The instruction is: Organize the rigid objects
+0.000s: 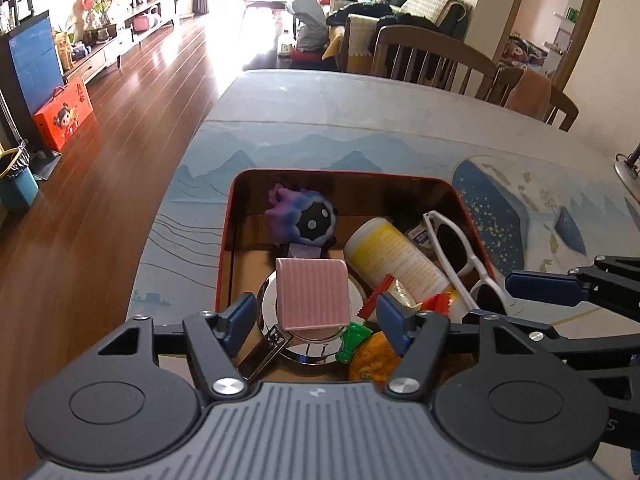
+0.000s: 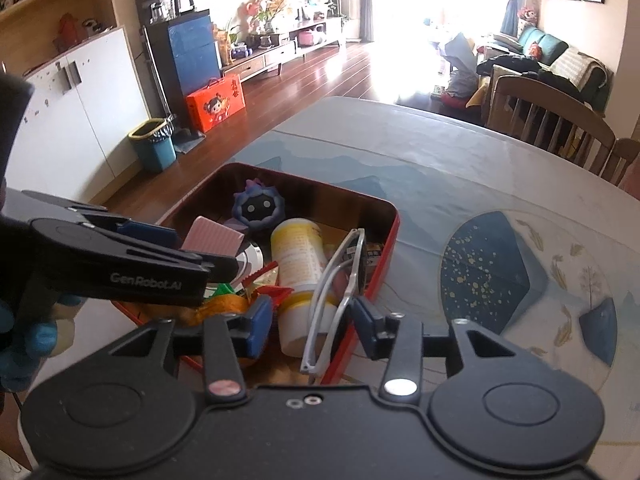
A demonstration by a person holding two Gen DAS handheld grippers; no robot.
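Observation:
A red tin box [image 1: 226, 236] [image 2: 394, 236] sits on the table and holds several items. Inside lie a purple round-faced toy [image 1: 310, 220] [image 2: 258, 208], a pink ribbed block [image 1: 314, 294] [image 2: 214, 236], a white-and-yellow bottle [image 1: 394, 256] [image 2: 298, 256], white sunglasses [image 1: 456, 256] [image 2: 340, 280], a chrome round piece [image 1: 308, 350], nail clippers [image 1: 260, 356], wrapped candies [image 1: 354, 340] and an orange [image 1: 374, 360]. My left gripper [image 1: 314, 318] is open above the pink block, touching nothing. My right gripper [image 2: 312, 320] is open, its fingers either side of the sunglasses' folded arms.
The table wears a blue painted cloth [image 1: 400, 128] [image 2: 500, 200]. Wooden chairs [image 1: 432, 56] [image 2: 548, 116] stand at its far side. A metal stand base [image 1: 626, 168] sits at the right edge. The floor drops away to the left.

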